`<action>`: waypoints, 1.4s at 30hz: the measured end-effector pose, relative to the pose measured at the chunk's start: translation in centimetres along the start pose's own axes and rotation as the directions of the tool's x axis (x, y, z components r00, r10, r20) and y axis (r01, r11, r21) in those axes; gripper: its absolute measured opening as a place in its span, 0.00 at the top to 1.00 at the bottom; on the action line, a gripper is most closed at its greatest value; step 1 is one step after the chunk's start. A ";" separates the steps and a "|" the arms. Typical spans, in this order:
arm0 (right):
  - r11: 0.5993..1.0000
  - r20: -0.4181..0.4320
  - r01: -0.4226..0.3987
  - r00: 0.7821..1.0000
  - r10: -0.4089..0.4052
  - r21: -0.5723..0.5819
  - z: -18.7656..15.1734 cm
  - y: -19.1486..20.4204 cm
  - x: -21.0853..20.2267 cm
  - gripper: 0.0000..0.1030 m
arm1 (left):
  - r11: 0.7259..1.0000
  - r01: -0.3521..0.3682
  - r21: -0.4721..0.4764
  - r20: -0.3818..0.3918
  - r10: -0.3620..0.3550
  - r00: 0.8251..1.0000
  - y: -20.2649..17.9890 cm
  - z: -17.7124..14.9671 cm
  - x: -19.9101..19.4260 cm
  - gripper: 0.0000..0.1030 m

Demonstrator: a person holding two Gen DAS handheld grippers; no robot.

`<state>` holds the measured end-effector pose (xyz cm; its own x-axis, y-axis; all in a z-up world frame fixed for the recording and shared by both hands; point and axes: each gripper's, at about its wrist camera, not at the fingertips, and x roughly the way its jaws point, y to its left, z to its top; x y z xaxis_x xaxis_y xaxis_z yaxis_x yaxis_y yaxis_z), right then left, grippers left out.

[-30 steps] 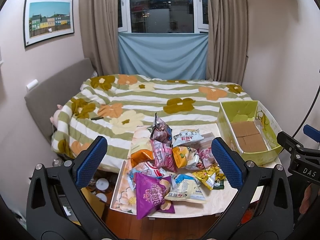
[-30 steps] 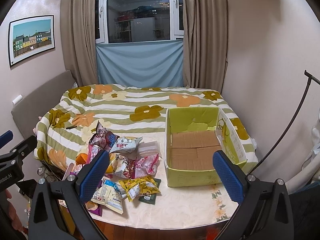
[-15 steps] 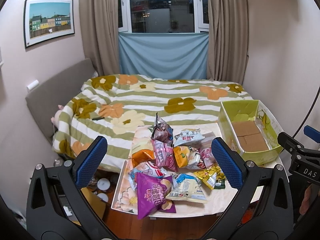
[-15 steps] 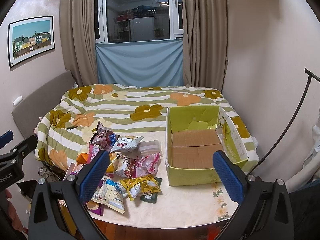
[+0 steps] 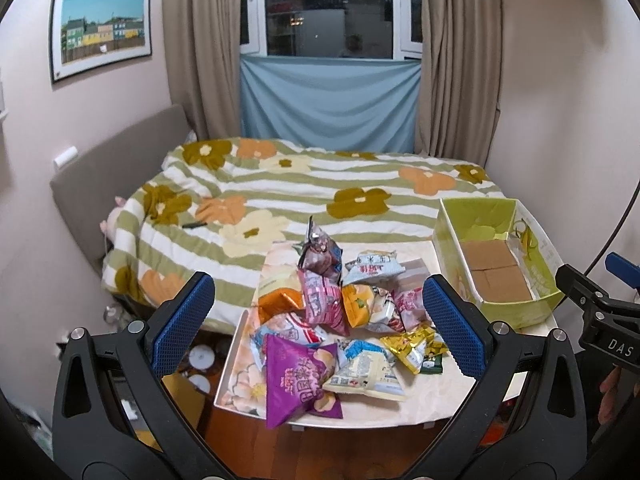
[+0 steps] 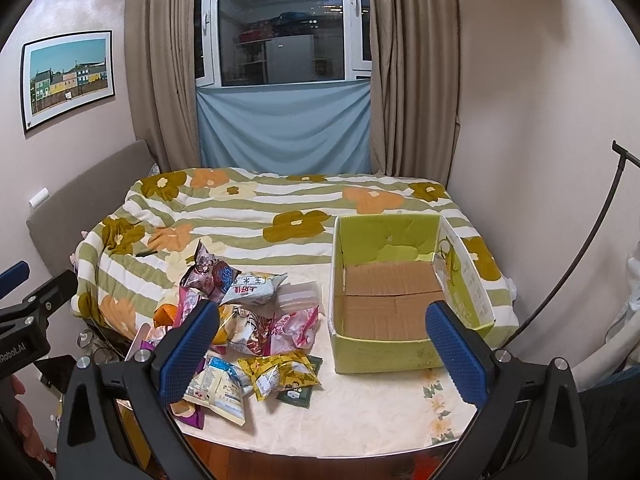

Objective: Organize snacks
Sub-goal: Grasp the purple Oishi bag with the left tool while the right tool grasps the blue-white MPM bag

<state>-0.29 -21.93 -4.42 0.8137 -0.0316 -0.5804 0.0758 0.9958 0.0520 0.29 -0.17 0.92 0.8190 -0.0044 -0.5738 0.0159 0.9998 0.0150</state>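
Nothing much has changed over the last second: both views sit almost as they did, with only a slight creep toward the desk, and no packet has shifted. From where I stand the sorting has not started, since the box holds nothing yet.

Nearest, at the bottom of each frame, the left gripper (image 5: pixel 316 320) and the right gripper (image 6: pixel 320 344) hang above the desk with their jaws spread wide. Neither holds or touches anything; the blue pads stand well apart with only air between them.

Just beyond, the snack pile (image 5: pixel 344 320) lies in the lower centre of the left view, heaped on the floral desk (image 6: pixel 360 408). A purple bag (image 5: pixel 298 380) sits at the near edge, partly overhanging it, with a gold packet (image 5: pixel 414 346) to its right and a dark bag (image 5: pixel 320 254) standing at the back of the heap.

To the right of the pile, close beside it, the green cardboard box (image 6: pixel 384 354) sits open-topped, its brown bottom bare.

Behind the desk spreads the flowered bed (image 6: pixel 280 208), then the curtained window (image 6: pixel 280 40) at the top.
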 end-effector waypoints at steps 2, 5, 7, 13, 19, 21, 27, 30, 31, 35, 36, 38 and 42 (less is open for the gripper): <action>1.000 -0.014 -0.011 1.000 0.011 -0.003 0.0 -0.2 0.2 0.00 | 1.000 -0.012 -0.019 -0.036 0.011 0.999 0.4 -0.2 0.7 0.00; 0.999 -0.048 -0.038 0.998 0.038 -0.009 -0.3 -0.5 1.1 0.00 | 0.998 -0.038 -0.056 -0.105 0.032 0.994 1.1 -1.2 2.0 0.00; 0.998 -0.081 -0.067 0.995 0.066 -0.011 -0.8 -0.6 2.1 0.00 | 0.996 -0.045 -0.074 -0.137 0.034 0.990 1.6 -2.1 2.7 0.00; 0.987 -0.199 -0.160 0.968 0.156 -0.006 -3.3 0.2 5.8 0.00 | 0.991 -0.029 -0.129 -0.265 -0.007 0.964 4.0 -5.8 6.6 0.00; 0.970 -0.321 -0.233 0.916 0.241 0.064 -6.4 2.0 9.7 0.00 | 0.988 0.001 -0.157 -0.377 -0.061 0.924 6.0 -9.4 12.1 0.00; 0.968 -0.357 -0.235 0.899 0.252 0.093 -7.2 2.7 11.2 0.00 | 0.986 0.024 -0.166 -0.428 -0.094 0.899 6.5 -10.7 14.5 0.00; 0.944 -0.449 -0.238 0.835 0.318 0.228 -9.3 4.9 15.6 0.00 | 0.979 0.097 -0.178 -0.533 -0.179 0.827 7.1 -13.2 19.7 0.00; 0.934 -0.477 -0.219 0.813 0.335 0.282 -9.9 6.1 17.3 0.00 | 0.969 0.134 -0.206 -0.562 -0.229 0.795 7.5 -13.9 21.7 0.01; 0.929 -0.484 -0.215 0.805 0.343 0.302 -10.2 6.4 17.9 0.00 | 0.965 0.148 -0.216 -0.568 -0.248 0.785 7.5 -14.1 22.3 0.01; 0.916 -0.516 -0.185 0.778 0.358 0.356 -11.3 7.6 20.0 0.01 | 0.955 0.191 -0.227 -0.592 -0.291 0.751 7.1 -14.8 24.2 0.01; 0.913 -0.520 -0.179 0.774 0.361 0.367 -11.5 7.7 20.3 0.01 | 0.953 0.198 -0.229 -0.598 -0.298 0.744 7.1 -14.9 24.5 0.04; 0.904 -0.529 -0.170 0.763 0.372 0.391 -12.0 8.0 21.1 0.01 | 0.948 0.214 -0.236 -0.612 -0.316 0.725 7.0 -15.3 25.1 0.11; 0.894 -0.544 -0.159 0.744 0.388 0.420 -12.5 8.3 22.4 0.07 | 0.933 0.249 -0.261 -0.630 -0.360 0.688 6.7 -16.1 25.7 0.26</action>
<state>11.34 -13.25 -27.16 0.3217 0.4094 -0.8538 0.1802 0.8587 0.4797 12.16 6.81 -26.90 0.1959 -0.3496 -0.9162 0.0694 0.9369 -0.3426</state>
